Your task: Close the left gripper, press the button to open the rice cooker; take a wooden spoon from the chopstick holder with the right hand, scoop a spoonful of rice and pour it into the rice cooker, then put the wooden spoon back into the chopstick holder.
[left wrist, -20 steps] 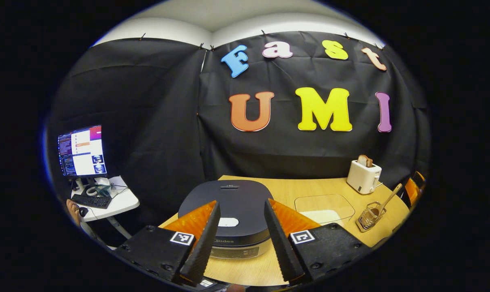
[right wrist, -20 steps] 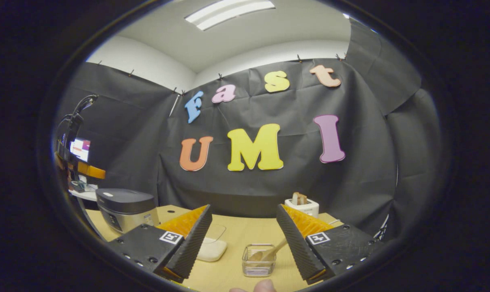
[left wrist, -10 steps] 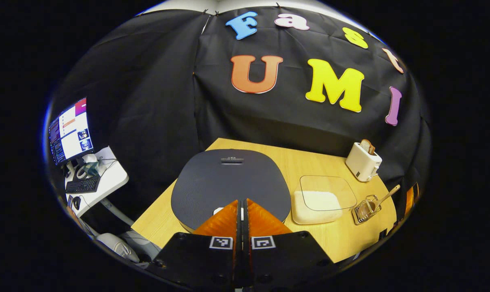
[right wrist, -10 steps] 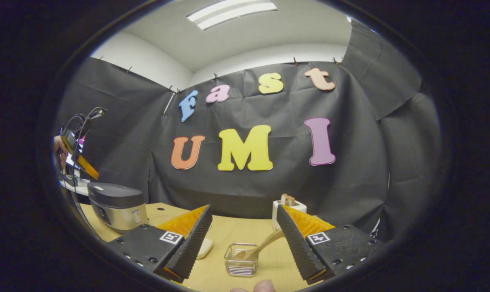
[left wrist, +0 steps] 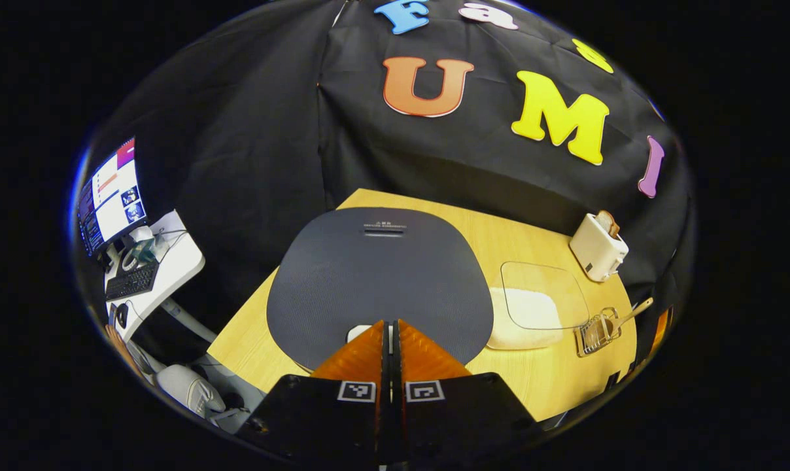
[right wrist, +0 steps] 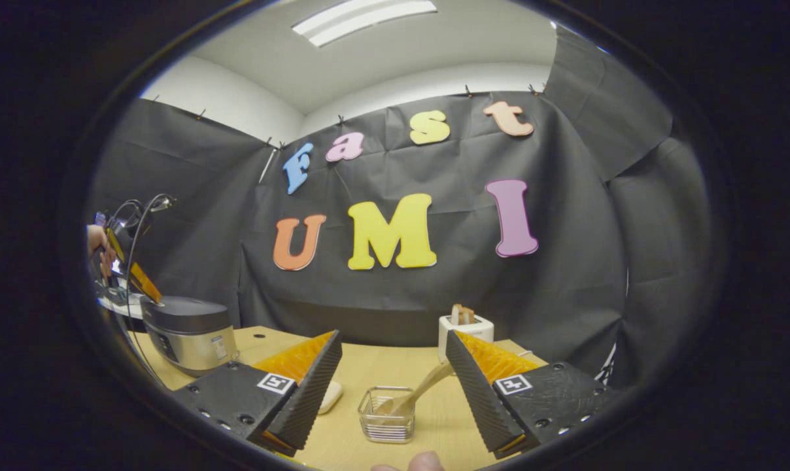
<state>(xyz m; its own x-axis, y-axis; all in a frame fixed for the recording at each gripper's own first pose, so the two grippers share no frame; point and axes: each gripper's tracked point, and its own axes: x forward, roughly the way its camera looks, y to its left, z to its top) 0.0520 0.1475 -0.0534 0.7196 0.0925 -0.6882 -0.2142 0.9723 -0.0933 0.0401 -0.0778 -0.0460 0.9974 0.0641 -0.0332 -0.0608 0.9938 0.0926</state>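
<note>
The rice cooker (left wrist: 378,275) has a dark grey lid that is down, with a white button (left wrist: 358,331) at its near edge. My left gripper (left wrist: 390,324) is shut with nothing in it, its tips right at that button. In the right gripper view the left gripper (right wrist: 138,282) slants down onto the front of the rice cooker (right wrist: 186,333). My right gripper (right wrist: 392,337) is open, just above and short of the clear chopstick holder (right wrist: 386,424). The wooden spoon (right wrist: 424,387) leans in the holder, its handle toward my right finger.
A lidded glass dish of white rice (left wrist: 532,309) lies between the cooker and the chopstick holder (left wrist: 594,331). A white toaster (left wrist: 598,245) with bread stands at the back right of the wooden table (left wrist: 539,386). A side desk with a monitor (left wrist: 110,199) is at left.
My left gripper went from open to shut and dropped toward the cooker's button, tilting downward. The right gripper edged a little closer to the chopstick holder and stayed open.
</note>
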